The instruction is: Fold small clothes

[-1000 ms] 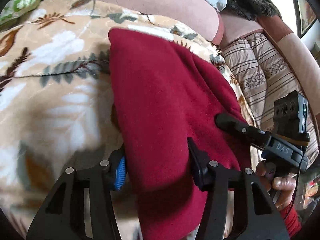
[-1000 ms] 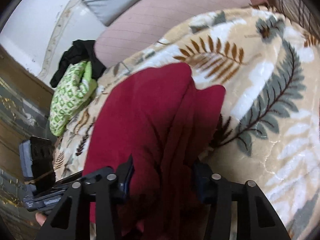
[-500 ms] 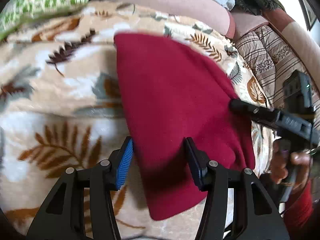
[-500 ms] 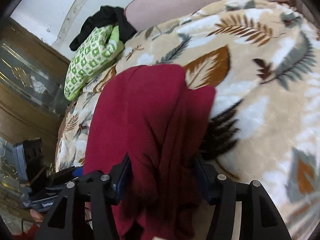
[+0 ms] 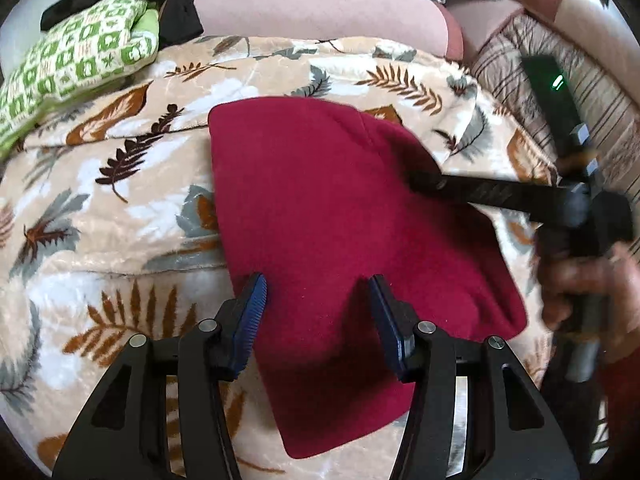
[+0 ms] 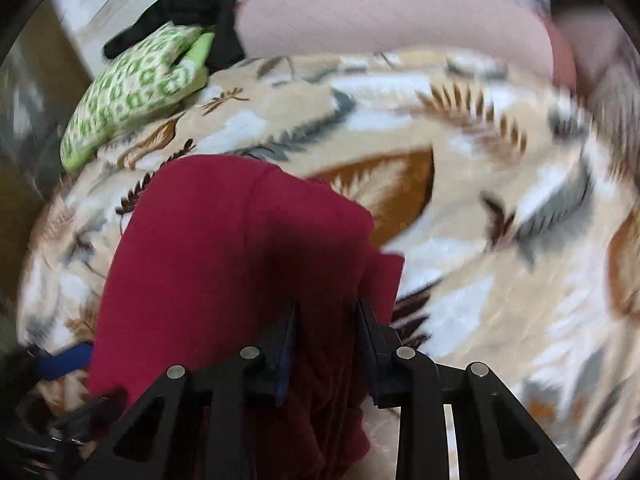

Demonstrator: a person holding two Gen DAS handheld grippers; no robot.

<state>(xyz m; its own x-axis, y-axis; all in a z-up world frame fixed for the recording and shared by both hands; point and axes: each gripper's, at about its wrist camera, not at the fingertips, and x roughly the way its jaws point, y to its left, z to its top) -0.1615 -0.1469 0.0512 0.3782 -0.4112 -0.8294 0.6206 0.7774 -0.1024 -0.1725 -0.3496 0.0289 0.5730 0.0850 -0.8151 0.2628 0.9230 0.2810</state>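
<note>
Both our grippers slid back along the red garment (image 5: 344, 216) since a second ago, so more leaf-print blanket (image 5: 100, 216) shows. Our left gripper (image 5: 316, 300) sits half-open over the near edge, pads clear of the cloth. Our right gripper (image 6: 326, 320) just closed, pinching the bunched folds at 6 o'clock. Green patterned cloth (image 5: 76, 52) lies at 10 o'clock.

The left gripper (image 5: 316, 312) is a black frame of open triangular struts with silver round screw heads at its joints and ribbed blue pads (image 5: 250, 318) on its fingers. The right gripper (image 6: 326, 344) has the same black struts, silver screws and dark blue pad edges. Behind it, a hand (image 5: 588, 280) grips a black handle bearing a green light, above a dark red sleeve (image 5: 616, 396).
</note>
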